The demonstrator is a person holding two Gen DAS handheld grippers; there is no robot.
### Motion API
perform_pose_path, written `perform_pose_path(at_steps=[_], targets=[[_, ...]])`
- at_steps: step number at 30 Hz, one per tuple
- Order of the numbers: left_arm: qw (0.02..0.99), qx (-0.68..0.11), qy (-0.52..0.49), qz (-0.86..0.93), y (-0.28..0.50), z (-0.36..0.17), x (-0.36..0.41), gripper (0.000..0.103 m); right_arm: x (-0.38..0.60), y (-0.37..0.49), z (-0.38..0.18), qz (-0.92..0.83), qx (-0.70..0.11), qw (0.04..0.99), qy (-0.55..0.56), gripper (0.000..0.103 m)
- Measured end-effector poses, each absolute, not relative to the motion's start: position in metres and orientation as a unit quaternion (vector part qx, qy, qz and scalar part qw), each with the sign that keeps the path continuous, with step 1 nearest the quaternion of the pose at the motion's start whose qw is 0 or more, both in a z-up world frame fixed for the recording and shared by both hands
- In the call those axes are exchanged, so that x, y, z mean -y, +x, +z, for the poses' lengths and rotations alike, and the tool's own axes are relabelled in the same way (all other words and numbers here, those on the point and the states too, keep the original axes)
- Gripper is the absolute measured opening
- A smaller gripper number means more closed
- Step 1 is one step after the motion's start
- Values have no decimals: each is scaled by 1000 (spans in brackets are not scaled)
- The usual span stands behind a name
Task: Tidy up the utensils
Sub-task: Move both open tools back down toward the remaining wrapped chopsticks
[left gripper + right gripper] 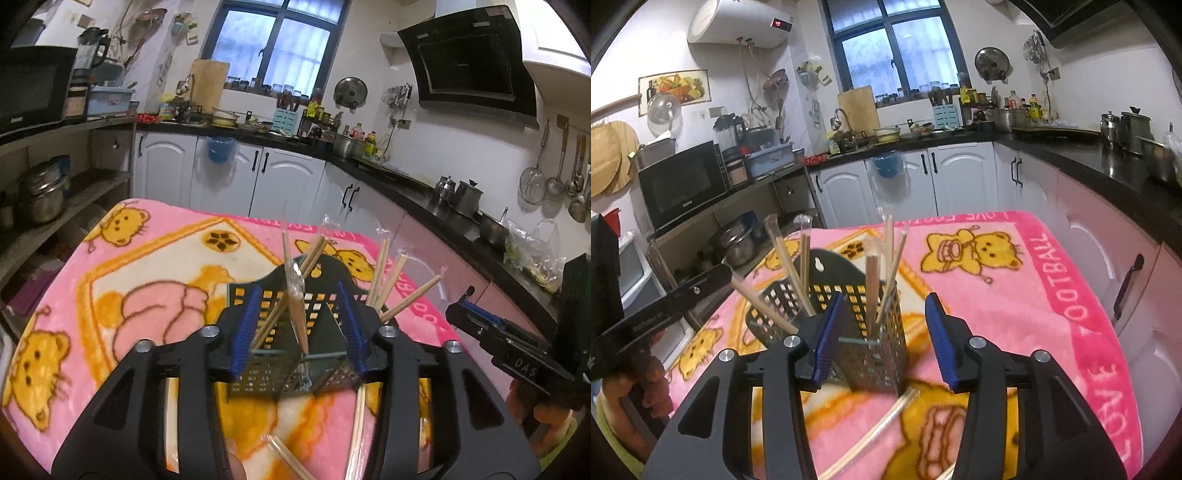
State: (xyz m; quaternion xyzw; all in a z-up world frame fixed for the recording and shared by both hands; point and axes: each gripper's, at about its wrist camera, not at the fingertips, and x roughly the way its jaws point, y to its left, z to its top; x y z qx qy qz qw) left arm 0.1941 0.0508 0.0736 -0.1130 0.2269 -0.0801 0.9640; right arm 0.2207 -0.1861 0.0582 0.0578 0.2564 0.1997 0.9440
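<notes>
Standing on the pink cartoon-bear blanket [1015, 295], the black perforated plastic utensil holder [871, 350] is containing wrapped wooden chopsticks [873, 291]. Left gripper [301, 328] and right gripper [882, 339] are both gaping wide, gripping nothing; loose chopsticks [875, 428] are lying nearer.

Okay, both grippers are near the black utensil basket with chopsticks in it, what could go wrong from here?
1. The chopsticks lean outward above the basket rim; the left gripper, jaws open around them, could knock some out.
2. The basket looks light and stands on a soft blanket; a nudge from the right gripper might tip it.
3. Loose chopsticks still lie on the blanket and could roll off.
</notes>
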Motion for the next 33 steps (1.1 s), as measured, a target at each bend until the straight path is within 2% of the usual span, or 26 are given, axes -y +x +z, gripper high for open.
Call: perform_pose_path(at_steps=[7,14,17,20,33], targets=[[963,-227,-121,-83,176,68,-52,58,191,205,50,200,-260,943,59,48],[963,-220,-125,-91,160,72,-51,78,193,191,48,203,-262,942,59,50],[963,-220,-122,-92,153,72,-52,79,192,187,48,205,-262,941,57,51],[962,-224,-123,-94,148,70,-53,91,191,182,46,208,-265,940,55,51],[957,-248,-125,-79,131,44,-63,92,178,165,20,222,-297,927,45,54]])
